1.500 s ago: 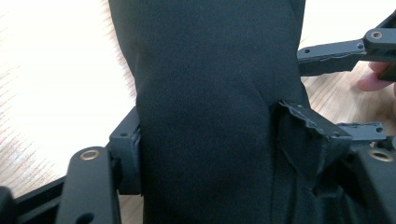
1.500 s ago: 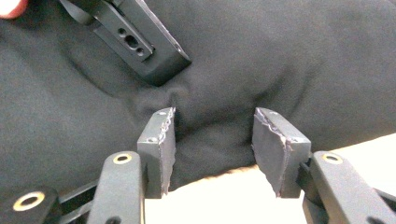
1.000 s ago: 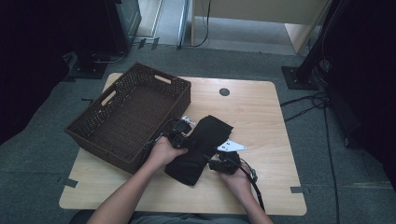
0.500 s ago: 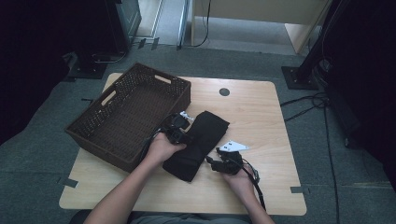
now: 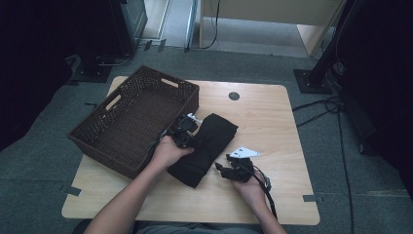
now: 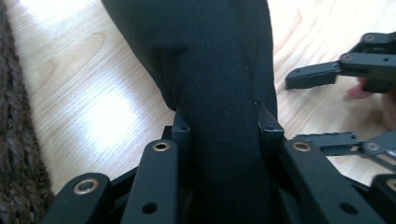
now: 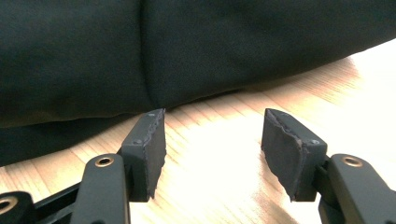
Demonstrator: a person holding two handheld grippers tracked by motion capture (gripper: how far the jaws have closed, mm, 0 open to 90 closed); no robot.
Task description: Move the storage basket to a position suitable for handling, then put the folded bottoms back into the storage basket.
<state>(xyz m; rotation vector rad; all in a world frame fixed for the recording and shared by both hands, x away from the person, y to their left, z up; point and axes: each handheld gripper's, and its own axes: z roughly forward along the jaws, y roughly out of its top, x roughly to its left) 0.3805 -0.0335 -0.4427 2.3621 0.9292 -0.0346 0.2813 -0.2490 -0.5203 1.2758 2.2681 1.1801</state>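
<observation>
A black folded cloth [image 5: 212,144] lies on the wooden table [image 5: 265,117], just right of the basket. My left gripper [image 5: 186,135] sits at the cloth's left edge, shut on a thick fold of it; in the left gripper view the cloth [image 6: 219,70] fills the gap between the jaws of the left gripper [image 6: 222,123]. My right gripper [image 5: 222,168] rests on the table at the cloth's near right side, open. In the right gripper view its pads [image 7: 149,140] stand apart over bare wood, just short of the cloth's edge [image 7: 187,51].
A dark woven basket [image 5: 158,82] with nothing in it takes up the table's left half, close behind my left hand. A round cable hole [image 5: 234,96] sits near the far edge. The right gripper's cable [image 5: 267,187] trails toward the front edge.
The cloth has been drawn into a narrower bundle, and my left gripper has shifted slightly toward the basket with it. The right gripper has kept still.
</observation>
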